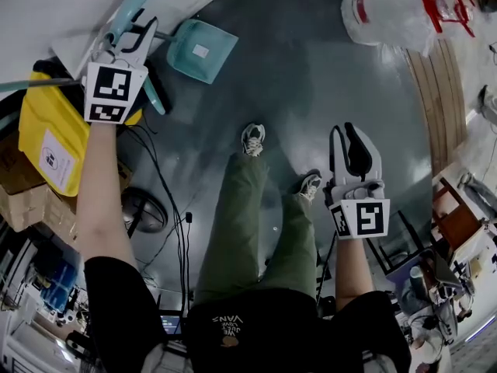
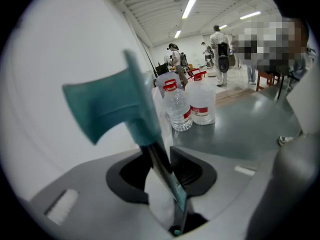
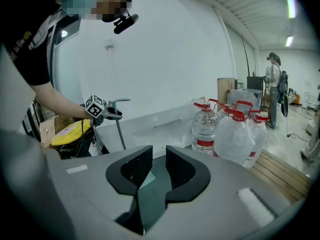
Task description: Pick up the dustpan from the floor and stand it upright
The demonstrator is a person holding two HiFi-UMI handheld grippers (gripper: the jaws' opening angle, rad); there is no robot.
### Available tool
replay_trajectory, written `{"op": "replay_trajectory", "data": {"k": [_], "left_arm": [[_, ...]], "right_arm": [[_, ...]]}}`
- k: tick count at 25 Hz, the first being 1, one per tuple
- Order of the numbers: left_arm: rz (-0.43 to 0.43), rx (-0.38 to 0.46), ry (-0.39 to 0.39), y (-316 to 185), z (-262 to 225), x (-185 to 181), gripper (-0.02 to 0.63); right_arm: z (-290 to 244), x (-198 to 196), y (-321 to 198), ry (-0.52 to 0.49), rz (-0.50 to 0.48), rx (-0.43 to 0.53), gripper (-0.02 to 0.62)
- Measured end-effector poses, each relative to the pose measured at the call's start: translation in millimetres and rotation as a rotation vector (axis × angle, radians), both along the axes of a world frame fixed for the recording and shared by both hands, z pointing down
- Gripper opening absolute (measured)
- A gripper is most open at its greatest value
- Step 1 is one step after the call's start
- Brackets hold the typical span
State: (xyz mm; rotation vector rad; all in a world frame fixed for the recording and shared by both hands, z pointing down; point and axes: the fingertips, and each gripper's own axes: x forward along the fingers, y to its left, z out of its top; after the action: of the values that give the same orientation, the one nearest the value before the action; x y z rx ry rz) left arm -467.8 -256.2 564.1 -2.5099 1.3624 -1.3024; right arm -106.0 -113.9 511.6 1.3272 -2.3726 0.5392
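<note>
Your left tongs (image 1: 133, 36) are closed on the teal dustpan (image 1: 200, 49). Their two black pads pinch its thin shaft, and the flared teal grip end (image 2: 107, 109) sticks out just beyond them. Your right tongs (image 1: 347, 142) stand open with nothing between the pads, well apart from the dustpan, at the right, near your right shoe (image 1: 309, 183).

The dustpan's scoop sits far left in the scene, low over the dark glossy floor (image 1: 311, 76), close to the white wall (image 2: 50, 84). I cannot tell whether it touches the floor. From the right gripper view, the shaft (image 3: 121, 134) runs almost straight down from your left tongs, and the scoop is hidden behind the right tongs' body.

A yellow container (image 1: 46, 130) lies just near-left of your left tongs. Clear water jugs with red caps (image 2: 202, 101) stand on the floor to the far right.
</note>
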Motion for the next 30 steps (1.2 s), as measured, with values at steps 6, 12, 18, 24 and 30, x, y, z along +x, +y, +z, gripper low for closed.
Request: {"op": "replay_trajectory", "data": {"k": [6,12,18,24,30], "left_arm": [[-0.132,-0.032,0.077,15,-3,-6,0.214],[-0.29,-0.034,0.115,58,-6,-14,0.268],[-0.405,0.004,0.188,121,-41,13,0.267],[-0.38,0.111,0.274,172,-108,91,0.267],[-0.378,0.161,0.418,218,-170,167,0.265]], "right_arm": [[-18,16,3,-0.013,0.005,0.02,0.083],[-46,37,11,-0.031,-0.003,0.066,0.083],[-88,72,32,-0.055,-0.014,0.114,0.083],[-130,116,67,-0.072,-0.031,0.145,0.083],[-183,158,96,-0.081,-0.024,0.189,0.083]]}}
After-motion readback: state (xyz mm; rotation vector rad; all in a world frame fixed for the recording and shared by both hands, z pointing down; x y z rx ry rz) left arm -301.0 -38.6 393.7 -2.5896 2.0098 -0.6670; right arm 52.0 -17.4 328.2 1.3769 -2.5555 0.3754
